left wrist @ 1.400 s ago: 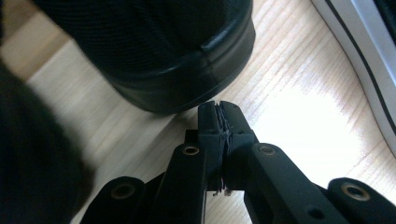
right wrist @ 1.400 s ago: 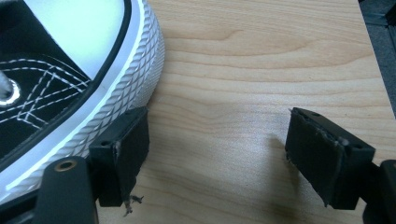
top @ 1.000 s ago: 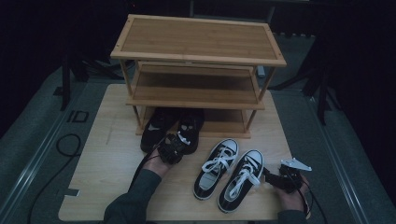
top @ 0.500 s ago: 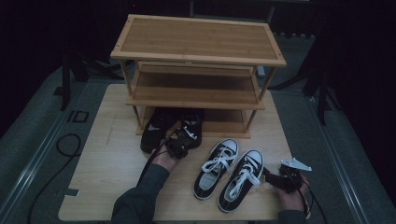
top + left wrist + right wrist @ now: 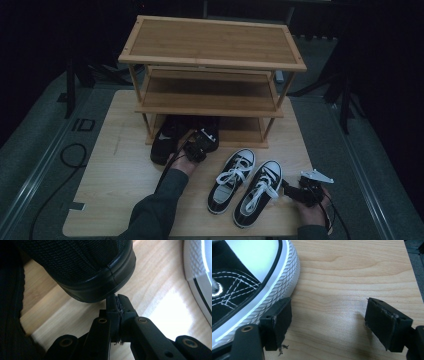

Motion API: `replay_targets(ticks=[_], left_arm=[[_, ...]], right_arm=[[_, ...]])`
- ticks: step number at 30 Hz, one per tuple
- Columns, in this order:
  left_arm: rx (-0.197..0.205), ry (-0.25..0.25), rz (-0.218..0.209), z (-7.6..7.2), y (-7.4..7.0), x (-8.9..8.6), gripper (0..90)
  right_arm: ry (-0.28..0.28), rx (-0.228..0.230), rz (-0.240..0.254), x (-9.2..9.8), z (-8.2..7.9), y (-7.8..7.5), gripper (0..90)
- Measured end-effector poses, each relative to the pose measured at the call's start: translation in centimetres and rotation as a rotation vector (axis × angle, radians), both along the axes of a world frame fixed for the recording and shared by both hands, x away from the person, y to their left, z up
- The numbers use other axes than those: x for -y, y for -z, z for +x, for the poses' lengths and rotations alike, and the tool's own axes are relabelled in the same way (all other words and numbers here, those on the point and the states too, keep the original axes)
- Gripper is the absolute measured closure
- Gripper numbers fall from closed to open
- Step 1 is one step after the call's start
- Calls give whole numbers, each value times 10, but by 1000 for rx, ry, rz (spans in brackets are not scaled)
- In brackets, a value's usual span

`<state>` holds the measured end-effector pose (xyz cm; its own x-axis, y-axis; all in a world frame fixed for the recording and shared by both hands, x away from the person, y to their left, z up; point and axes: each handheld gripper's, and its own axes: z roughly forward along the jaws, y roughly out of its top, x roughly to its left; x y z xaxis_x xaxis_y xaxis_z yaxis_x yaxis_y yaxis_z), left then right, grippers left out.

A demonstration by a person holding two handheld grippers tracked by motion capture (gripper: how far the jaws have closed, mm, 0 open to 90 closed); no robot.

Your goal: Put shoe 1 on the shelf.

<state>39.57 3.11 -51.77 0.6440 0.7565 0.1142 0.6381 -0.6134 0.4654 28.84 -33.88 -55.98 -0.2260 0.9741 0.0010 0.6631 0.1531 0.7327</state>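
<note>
My left gripper [image 5: 116, 298] has its jaws pressed together with nothing between them, tips right at the rubber heel of a black shoe [image 5: 82, 267] whose front sits under the bottom shelf of the wooden shoe rack [image 5: 210, 65]. My right gripper [image 5: 328, 322] is spread wide, one jaw touching the ribbed white toe rim of the right-hand black-and-white sneaker [image 5: 244, 282], the other over bare wooden board [image 5: 352, 270]. Its mate, the second sneaker [image 5: 231, 179], lies just beside it, between my hands.
</note>
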Motion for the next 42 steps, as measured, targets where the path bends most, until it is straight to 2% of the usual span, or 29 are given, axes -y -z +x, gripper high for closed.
replay_targets(ticks=[4,12,19,26,35,42], left_arm=[[-1,-8,-2,2,0,0,886],[8,13,-12,-5,-5,-2,875],[-9,21,-11,-10,-5,-11,897],[-43,17,-14,-16,2,-25,900],[-44,18,-22,-32,-1,-45,900],[-50,4,-24,-46,-1,-69,900]], right_arm=[[0,0,0,0,0,0,214],[0,0,0,0,0,0,214],[0,0,0,0,0,0,214],[0,0,0,0,0,0,214],[-1,0,-1,0,0,0,214],[0,0,0,0,0,0,214]])
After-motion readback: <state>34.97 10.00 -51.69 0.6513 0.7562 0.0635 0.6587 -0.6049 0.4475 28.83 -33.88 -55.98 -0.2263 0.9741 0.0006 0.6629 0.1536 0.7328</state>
